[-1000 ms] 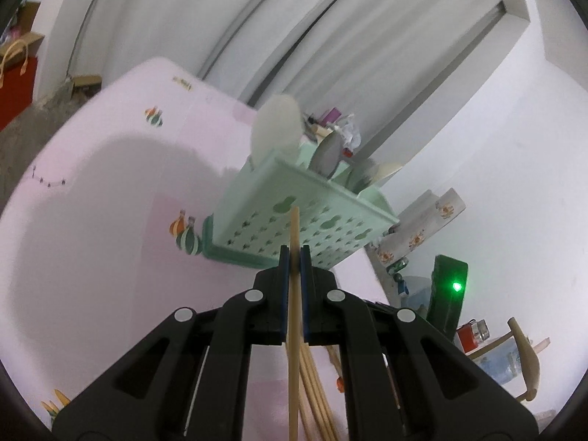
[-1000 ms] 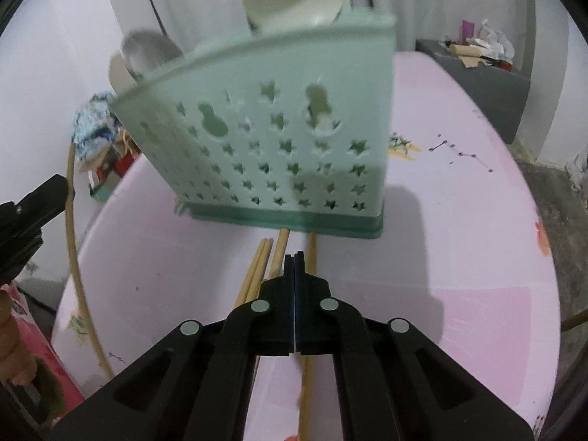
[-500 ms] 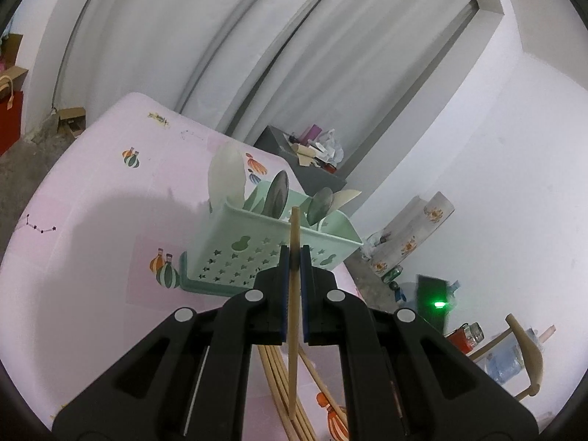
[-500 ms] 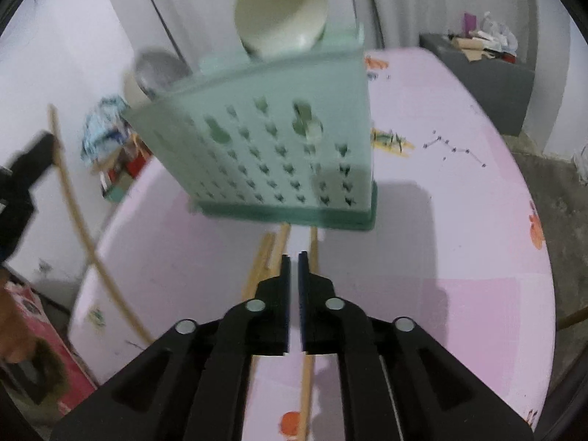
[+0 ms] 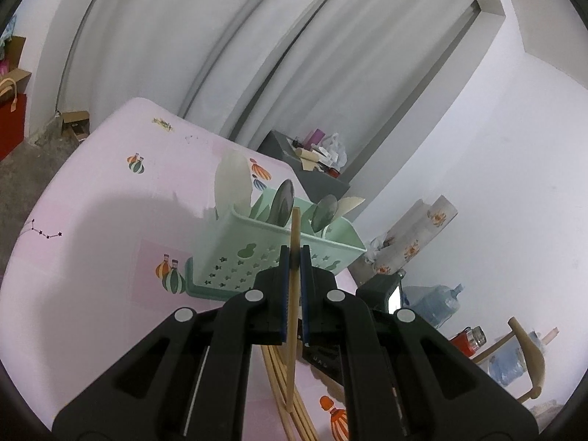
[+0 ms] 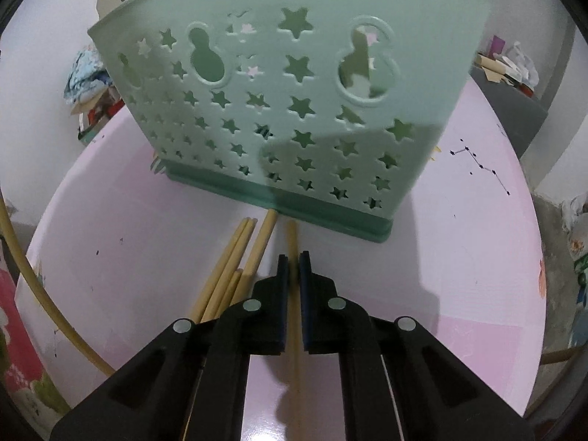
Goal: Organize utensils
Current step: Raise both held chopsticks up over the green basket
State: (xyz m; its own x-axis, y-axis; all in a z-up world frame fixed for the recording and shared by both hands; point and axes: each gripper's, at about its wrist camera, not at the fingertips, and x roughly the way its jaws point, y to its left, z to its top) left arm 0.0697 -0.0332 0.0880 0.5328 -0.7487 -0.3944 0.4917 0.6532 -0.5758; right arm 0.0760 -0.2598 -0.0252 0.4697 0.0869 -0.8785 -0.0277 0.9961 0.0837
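L tongs [image 5: 294,257] were narrow, clamped on one upright chopstick [image 5: 293,312], its tip just short of the green utensil caddy's [image 5: 235,257] front rim. Prob. held vertical so it can drop tip-first into a caddy slot. Metal spoons [image 5: 283,202] and a pale ladle [image 5: 233,183] already stood in the caddy, bowls up.

R tongs [image 6: 293,268] were narrow too, pointed steeply down in front of the caddy base. Pads looked pinched on a lone chopstick [image 6: 292,235] lying flat on the pink surface [image 6: 459,257], its end nearly touching the base. Low, steep approach fits picking a thin stick off a flat top. Loose chopstick bundle [image 6: 235,257] lay just beside it, fanned out from the caddy base.

Vs 1 s ago: L view sat higher, caddy lower and smaller in frame, its open top now visible; grip unchanged. R tongs were shut empty above the sticks then, parted half a sec ago, now closed round the lone chopstick and closer to the caddy.
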